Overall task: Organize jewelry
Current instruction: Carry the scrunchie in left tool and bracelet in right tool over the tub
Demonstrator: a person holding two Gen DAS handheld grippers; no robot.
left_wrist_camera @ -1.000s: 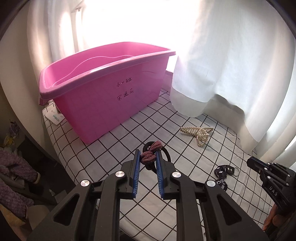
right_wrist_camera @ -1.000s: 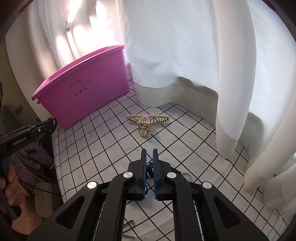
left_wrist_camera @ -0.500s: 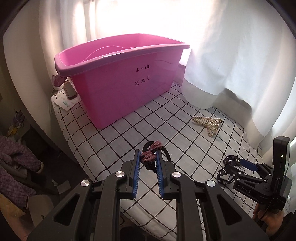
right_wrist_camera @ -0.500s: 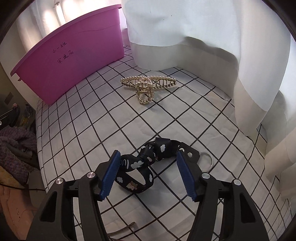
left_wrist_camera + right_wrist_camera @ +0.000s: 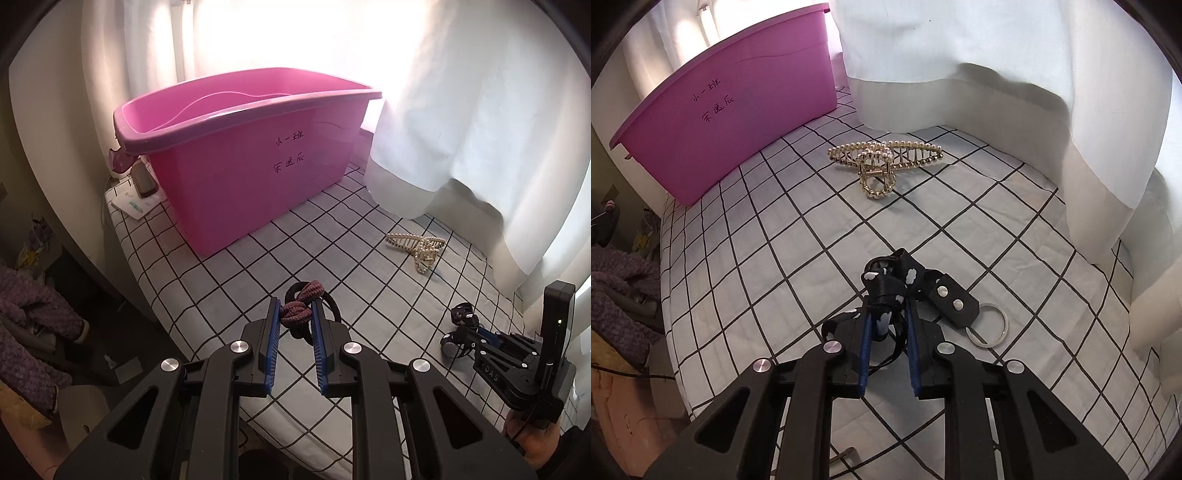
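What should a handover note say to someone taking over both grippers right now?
Left gripper: shut on the maroon hair tie, held above the checked cloth.
Right gripper: shut on the black cloud-print strap, whose key ring lies on the cloth.
Pearl hair claw lies loose on the cloth, untouched.
Pink bin stands behind; its contents are not visible.
Left to do: both held items and the claw still need putting away.
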